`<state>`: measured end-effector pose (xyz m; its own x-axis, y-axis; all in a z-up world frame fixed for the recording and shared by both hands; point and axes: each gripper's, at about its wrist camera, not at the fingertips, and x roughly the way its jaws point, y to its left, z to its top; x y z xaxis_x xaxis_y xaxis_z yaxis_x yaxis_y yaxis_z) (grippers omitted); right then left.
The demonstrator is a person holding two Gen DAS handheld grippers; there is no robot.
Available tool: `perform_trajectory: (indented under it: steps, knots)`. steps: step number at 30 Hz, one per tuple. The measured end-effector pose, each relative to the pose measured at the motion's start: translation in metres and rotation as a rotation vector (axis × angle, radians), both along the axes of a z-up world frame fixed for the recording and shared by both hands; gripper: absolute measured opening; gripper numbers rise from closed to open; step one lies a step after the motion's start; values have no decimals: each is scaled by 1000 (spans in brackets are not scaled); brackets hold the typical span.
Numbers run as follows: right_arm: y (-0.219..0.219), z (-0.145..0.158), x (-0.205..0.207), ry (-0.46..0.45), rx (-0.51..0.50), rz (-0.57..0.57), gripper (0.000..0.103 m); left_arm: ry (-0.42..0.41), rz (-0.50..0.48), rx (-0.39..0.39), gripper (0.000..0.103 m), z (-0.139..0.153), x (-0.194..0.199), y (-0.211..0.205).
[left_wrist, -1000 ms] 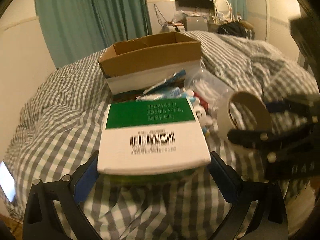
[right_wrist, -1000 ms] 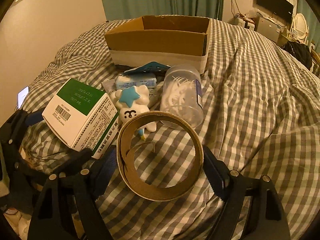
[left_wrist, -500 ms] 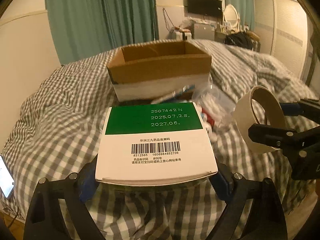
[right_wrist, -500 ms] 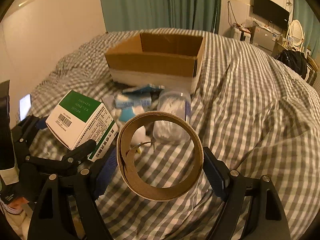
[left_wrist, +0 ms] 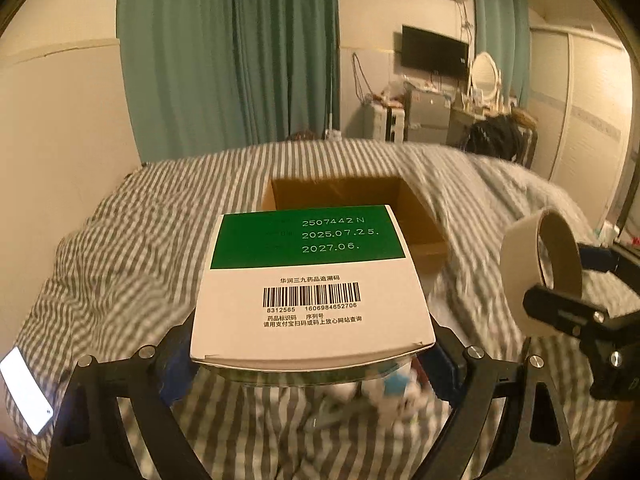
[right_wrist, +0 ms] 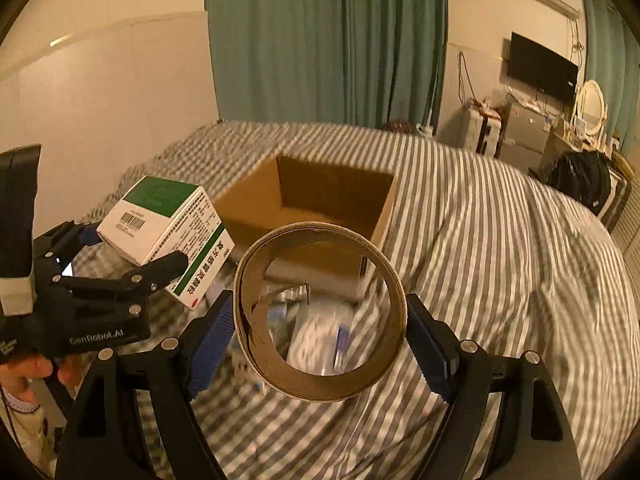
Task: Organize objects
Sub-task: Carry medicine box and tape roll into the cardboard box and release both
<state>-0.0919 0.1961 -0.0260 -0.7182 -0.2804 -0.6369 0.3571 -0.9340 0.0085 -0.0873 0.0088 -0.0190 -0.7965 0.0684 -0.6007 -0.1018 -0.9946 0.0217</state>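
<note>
Clamping a white-and-green medicine box (left_wrist: 314, 284) between its blue pads, the left gripper (left_wrist: 312, 354) holds the carton in the air above a bed (left_wrist: 120, 248) covered in grey checked bedding, the barcode face turned up toward the camera (printed dates read 2025.07.25 and 2027.06). At the same height to its right, the right gripper (right_wrist: 320, 324) squeezes a brown cardboard tape ring (right_wrist: 320, 312) by its two sides, the ring standing on edge so the bed shows through its hole. Beyond both tools, an open cardboard box (right_wrist: 316, 216) sits on the bedding, its inside showing bare brown walls; the medicine box hangs just short of its near-left corner and the ring just in front of its near wall. Small items lie blurred on the covers beneath the grippers, too smeared to name. A lit phone (left_wrist: 26, 390) rests at the bed's left edge, with teal curtains (left_wrist: 228, 52) and a wall-mounted television (left_wrist: 434, 54) behind.
</note>
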Motion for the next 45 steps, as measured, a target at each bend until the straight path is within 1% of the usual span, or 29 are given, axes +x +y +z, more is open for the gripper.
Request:
perform_trajectory:
  steps: [2,5,10,13,16,21,24,28,31,34,36,39,40,41,44,45]
  knots:
    - [0,13,-13,19,-18,12,82,21,11,2,94,12,-15,0]
    - [-4,28,-32,44,-25,26,82,32,24,14,94,22,-37,0]
    - [-3,48,-72,47,-97,56,82,15,44,52,94,24,-77,-5]
    - [-11,53,-96,56,-98,69,82,12,60,60,94,22,-100,-7]
    - [-21,51,-124,57,-73,85,82,-2,58,65,94,13,-125,-6]
    - [-36,36,-172,35,-52,95,82,-33,57,44,94,-7,-161,-3]
    - [-39,22,-195,16,-42,87,82,-37,46,67,94,-17,-173,0]
    - [-37,-2,-218,-21,-35,82,82,-56,30,63,94,-31,-186,3]
    - [-33,-20,-224,-43,-46,73,82,-60,20,41,94,-43,-191,8]
    - [-32,-29,-227,-49,-50,70,83,-71,15,12,94,-55,-196,12]
    - [-31,-30,-226,-54,-61,73,83,-82,21,-3,94,-60,-195,14]
    - [-27,-27,-222,-55,-83,72,83,-86,14,-3,95,-58,-189,19]
    - [-24,-24,-221,-53,-89,66,86,-86,12,-6,95,-56,-187,20]
    - [-22,-20,-221,-46,-94,59,93,-85,13,-13,96,-53,-184,22]
    - [-13,-3,-209,-9,-129,42,102,-67,5,-40,103,-43,-171,24]
    - [-10,2,-204,1,-139,43,103,-59,8,-49,103,-40,-168,25]
